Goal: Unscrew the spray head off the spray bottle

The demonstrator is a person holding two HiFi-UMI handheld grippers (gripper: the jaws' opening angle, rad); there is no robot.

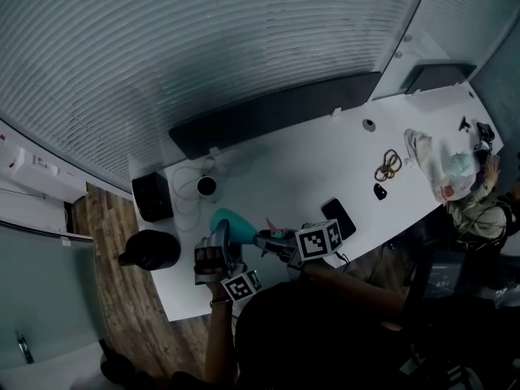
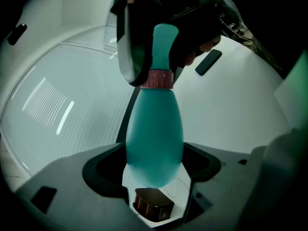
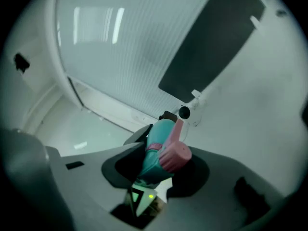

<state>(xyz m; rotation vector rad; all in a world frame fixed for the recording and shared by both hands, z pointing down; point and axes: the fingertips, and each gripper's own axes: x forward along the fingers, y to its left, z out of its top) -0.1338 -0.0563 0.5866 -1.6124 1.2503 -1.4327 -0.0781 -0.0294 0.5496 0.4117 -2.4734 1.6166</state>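
A teal spray bottle (image 1: 221,220) is held over the front left part of the white table (image 1: 301,165). My left gripper (image 1: 213,254) is shut on its round body (image 2: 154,134), which fills the gap between the jaws (image 2: 154,167). A pink collar (image 2: 160,79) rings the bottle's neck. Above it, the teal spray head (image 2: 165,42) sits inside my right gripper (image 1: 272,246). In the right gripper view the head (image 3: 156,146) and its pink nozzle (image 3: 175,155) lie between the jaws (image 3: 161,170), which close against it.
A black phone (image 1: 339,218) lies just right of the grippers. A black box (image 1: 152,196) and a small round black object with a white cable (image 1: 206,186) stand at the table's left end. Further off are a long dark bar (image 1: 272,112), rubber bands (image 1: 387,166) and a plastic bag (image 1: 443,165).
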